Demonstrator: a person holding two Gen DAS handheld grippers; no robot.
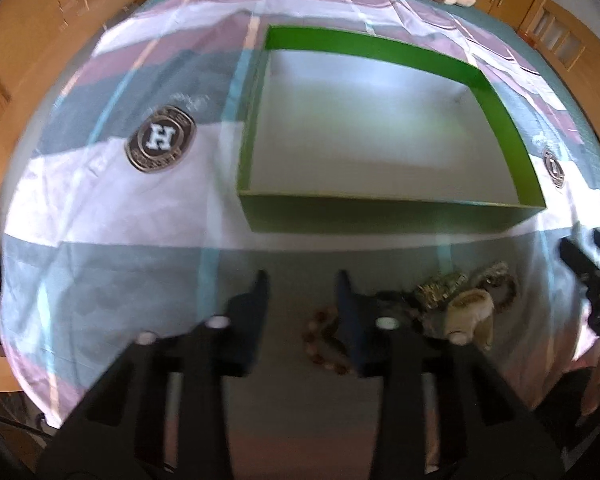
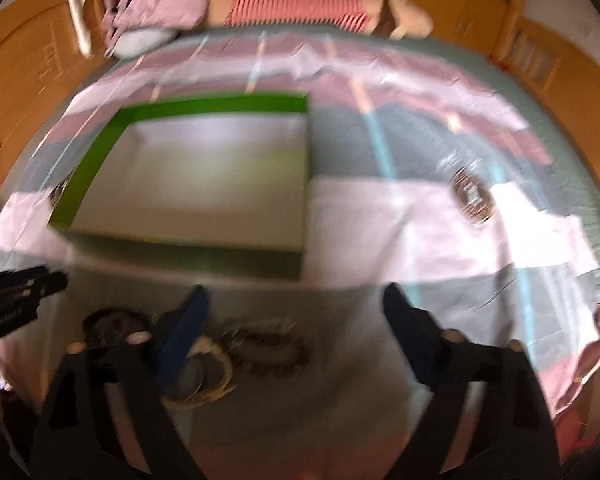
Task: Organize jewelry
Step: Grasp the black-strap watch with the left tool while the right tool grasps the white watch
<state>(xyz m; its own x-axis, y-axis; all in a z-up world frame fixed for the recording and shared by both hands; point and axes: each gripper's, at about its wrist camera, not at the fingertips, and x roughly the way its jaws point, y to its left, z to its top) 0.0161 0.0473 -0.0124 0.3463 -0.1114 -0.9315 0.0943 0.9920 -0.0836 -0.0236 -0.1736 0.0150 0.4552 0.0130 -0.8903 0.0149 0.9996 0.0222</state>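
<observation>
A green-walled box (image 1: 380,216) with a pale bare floor lies on the bed; its near wall (image 2: 204,254) also shows in the right wrist view. Several bracelets lie in front of it: a brown beaded one (image 1: 324,340), a gold glittery one (image 1: 440,290) and a cream one (image 1: 470,312). My left gripper (image 1: 302,284) is open, hovering left of the pile with nothing between its fingers. My right gripper (image 2: 296,304) is open wide above a dark beaded bracelet (image 2: 268,346) and a cream ring-shaped one (image 2: 208,376). The other gripper's tip (image 2: 24,288) shows at the left edge.
A patchwork bedspread (image 1: 100,208) in pink, grey and white with a round H badge (image 1: 160,142) covers the bed. Pillows and a striped plush toy (image 2: 300,8) lie at the far end. Wooden furniture (image 2: 20,72) surrounds the bed.
</observation>
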